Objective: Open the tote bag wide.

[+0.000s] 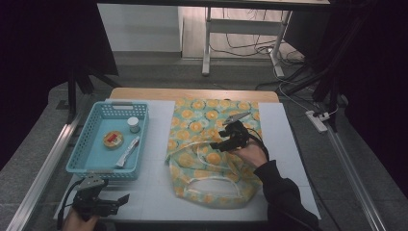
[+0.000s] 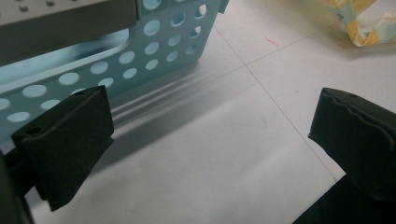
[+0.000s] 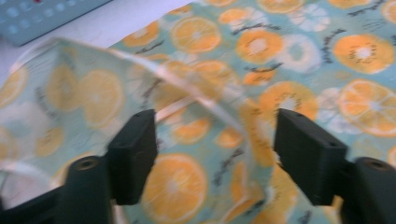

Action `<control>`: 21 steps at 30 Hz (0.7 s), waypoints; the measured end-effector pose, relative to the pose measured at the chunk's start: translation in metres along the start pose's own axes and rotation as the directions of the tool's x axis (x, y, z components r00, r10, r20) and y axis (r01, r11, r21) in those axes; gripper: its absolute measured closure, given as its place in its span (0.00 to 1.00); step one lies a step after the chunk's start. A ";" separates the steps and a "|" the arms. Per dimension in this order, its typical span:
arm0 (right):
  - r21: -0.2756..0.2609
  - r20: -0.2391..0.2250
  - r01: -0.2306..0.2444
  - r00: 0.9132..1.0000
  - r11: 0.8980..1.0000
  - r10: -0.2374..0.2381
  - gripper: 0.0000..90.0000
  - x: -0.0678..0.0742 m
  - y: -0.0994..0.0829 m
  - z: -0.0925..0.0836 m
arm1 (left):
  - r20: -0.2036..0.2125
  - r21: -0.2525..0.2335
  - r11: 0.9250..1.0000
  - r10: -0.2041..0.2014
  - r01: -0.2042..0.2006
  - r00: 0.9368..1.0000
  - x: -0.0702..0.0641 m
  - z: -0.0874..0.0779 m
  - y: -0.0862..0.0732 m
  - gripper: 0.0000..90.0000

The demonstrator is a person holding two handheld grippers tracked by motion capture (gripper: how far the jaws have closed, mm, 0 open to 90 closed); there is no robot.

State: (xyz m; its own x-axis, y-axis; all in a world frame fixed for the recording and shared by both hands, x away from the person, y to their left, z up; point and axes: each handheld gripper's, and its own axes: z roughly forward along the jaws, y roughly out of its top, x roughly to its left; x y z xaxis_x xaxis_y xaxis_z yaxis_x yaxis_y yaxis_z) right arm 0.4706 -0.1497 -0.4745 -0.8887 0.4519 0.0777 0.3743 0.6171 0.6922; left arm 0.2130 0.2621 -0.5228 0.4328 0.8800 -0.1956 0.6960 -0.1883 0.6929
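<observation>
A teal cloth bag point(image 1: 211, 154) printed with orange slices lies on the white mat, its pale handles at the near end. My right gripper point(image 1: 217, 143) hovers over the bag's middle, pointing left. In the right gripper view its jaws point(image 3: 215, 149) stand open above the fabric point(image 3: 299, 51), and a blurred raised fold of the bag point(image 3: 116, 70) lies just beyond them; the pads press on nothing. My left gripper point(image 1: 126, 198) rests low at the near left corner. It is open point(image 2: 205, 140) over bare mat, close to the basket's wall point(image 2: 140, 60).
A light blue perforated basket point(image 1: 79, 161) at the left holds a small white jar point(image 1: 133, 125), a round tin with a red label point(image 1: 113, 139) and a slim packet point(image 1: 127, 151). Bare white mat point(image 1: 154, 192) lies between basket and bag. The wooden table edge point(image 1: 192, 92) runs along the back.
</observation>
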 end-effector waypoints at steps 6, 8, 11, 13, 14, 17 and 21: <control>0.017 -0.016 0.025 1.000 1.000 -0.024 0.02 0.025 -0.008 -0.002 | 0.000 -0.002 1.000 -0.001 0.001 1.000 0.000 0.000 0.000 0.00; 0.027 -0.030 0.037 0.999 0.999 -0.037 0.00 0.034 -0.012 -0.003 | -0.001 -0.002 1.000 0.000 0.000 1.000 0.000 0.000 0.000 0.00; 0.047 -0.036 0.057 0.998 0.997 -0.056 0.00 0.045 -0.020 -0.003 | 0.000 -0.002 1.000 0.000 0.000 1.000 0.000 0.000 0.000 0.00; 0.059 -0.050 0.062 0.997 0.996 -0.059 0.00 0.050 -0.026 -0.002 | 0.000 -0.002 1.000 0.001 -0.001 1.000 0.000 0.000 0.000 0.00; 0.083 -0.052 0.066 0.997 0.994 -0.062 0.00 0.052 -0.032 0.001 | 0.000 -0.002 1.000 0.002 -0.002 1.000 0.000 0.000 0.000 0.00; 0.107 -0.043 0.073 0.997 0.992 -0.069 0.00 0.052 -0.038 0.006 | 0.000 -0.002 1.000 0.003 -0.003 1.000 0.000 0.000 0.000 0.00; 0.161 0.006 0.094 0.995 0.982 -0.097 0.00 0.050 -0.047 0.016 | 0.001 -0.004 1.000 0.002 -0.002 1.000 0.000 0.000 0.000 0.00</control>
State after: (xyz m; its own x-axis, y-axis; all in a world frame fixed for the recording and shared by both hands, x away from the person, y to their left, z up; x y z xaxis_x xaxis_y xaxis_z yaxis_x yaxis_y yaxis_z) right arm 0.4126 -0.1458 -0.5149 -0.9189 0.3944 0.0059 0.3266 0.7524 0.5721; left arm 0.2126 0.2622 -0.5227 0.4347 0.8793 -0.1947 0.6930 -0.1886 0.6959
